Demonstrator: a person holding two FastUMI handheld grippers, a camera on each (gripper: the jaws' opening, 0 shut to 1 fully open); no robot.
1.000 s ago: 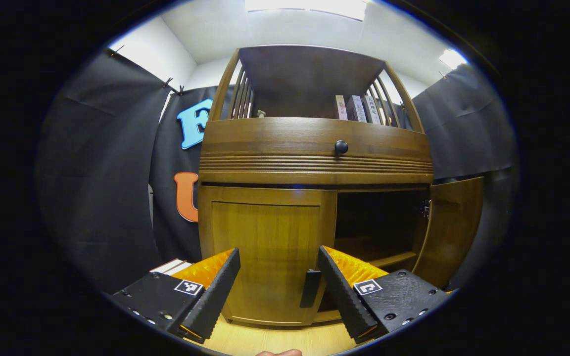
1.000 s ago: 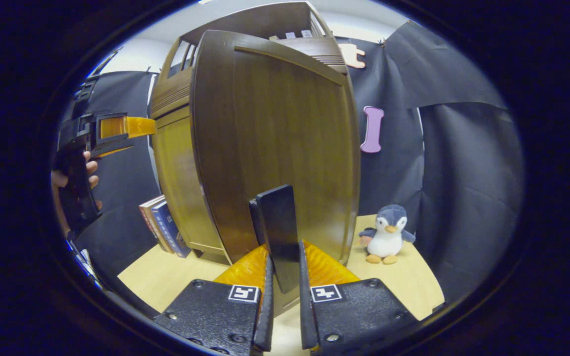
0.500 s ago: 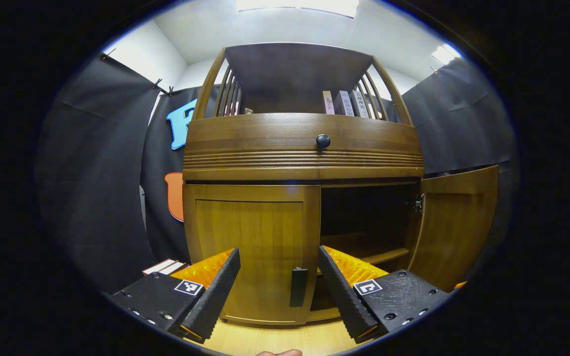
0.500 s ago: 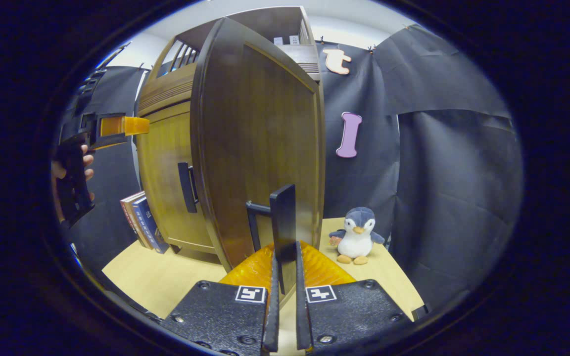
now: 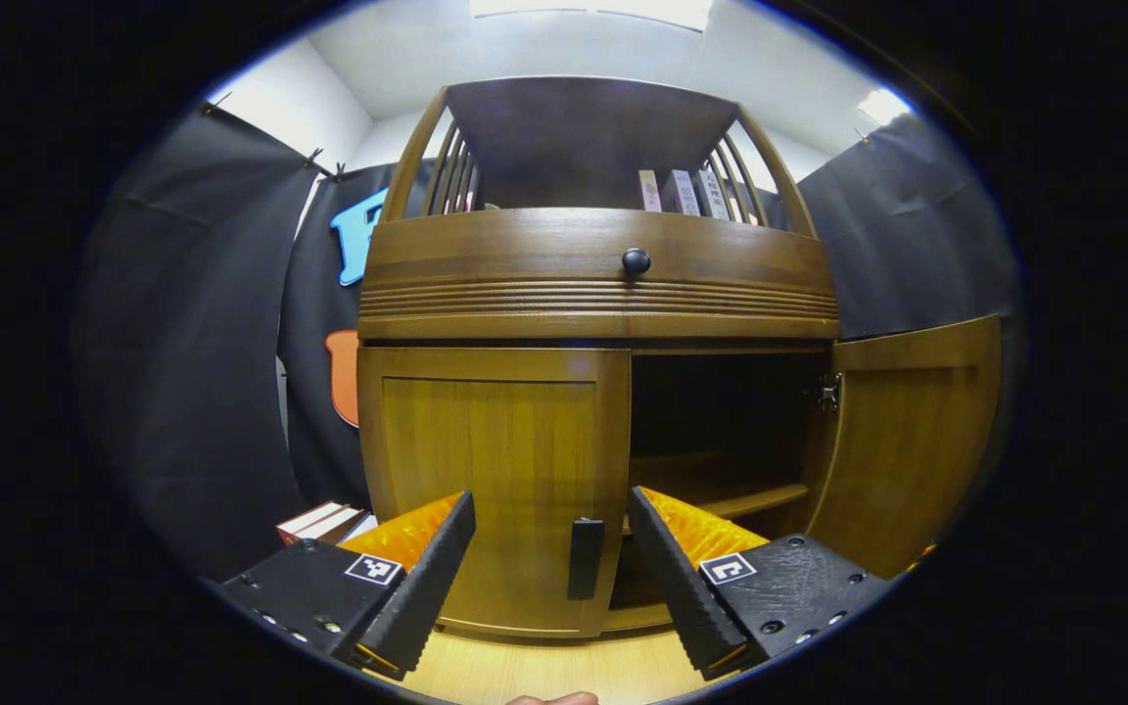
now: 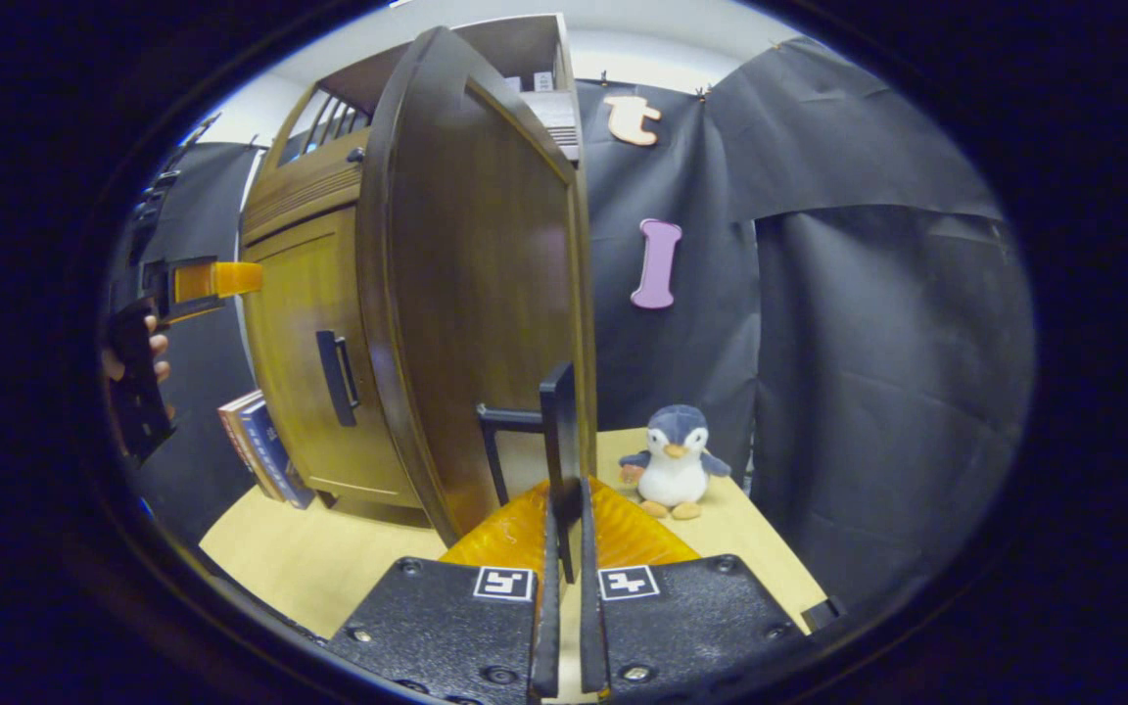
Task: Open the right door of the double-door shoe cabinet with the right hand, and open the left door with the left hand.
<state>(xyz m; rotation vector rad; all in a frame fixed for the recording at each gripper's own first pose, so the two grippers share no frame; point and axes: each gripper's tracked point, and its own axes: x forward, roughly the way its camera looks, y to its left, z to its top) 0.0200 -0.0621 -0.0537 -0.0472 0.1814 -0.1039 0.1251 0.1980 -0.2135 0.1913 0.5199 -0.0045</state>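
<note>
The right gripper (image 6: 564, 534) is clamped on the right door's handle (image 6: 559, 441), with the right door (image 6: 471, 294) swung wide. The left gripper (image 5: 552, 558) is spread open short of the left handle (image 5: 585, 558) — the left door (image 5: 491, 480) is closed. Next: move in, pinch that handle, pull.

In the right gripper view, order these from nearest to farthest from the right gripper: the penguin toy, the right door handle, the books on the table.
1. right door handle, clamped in the right gripper.
2. penguin toy, on the table, to the right, beyond the door.
3. books, far left, beside the cabinet.
</note>
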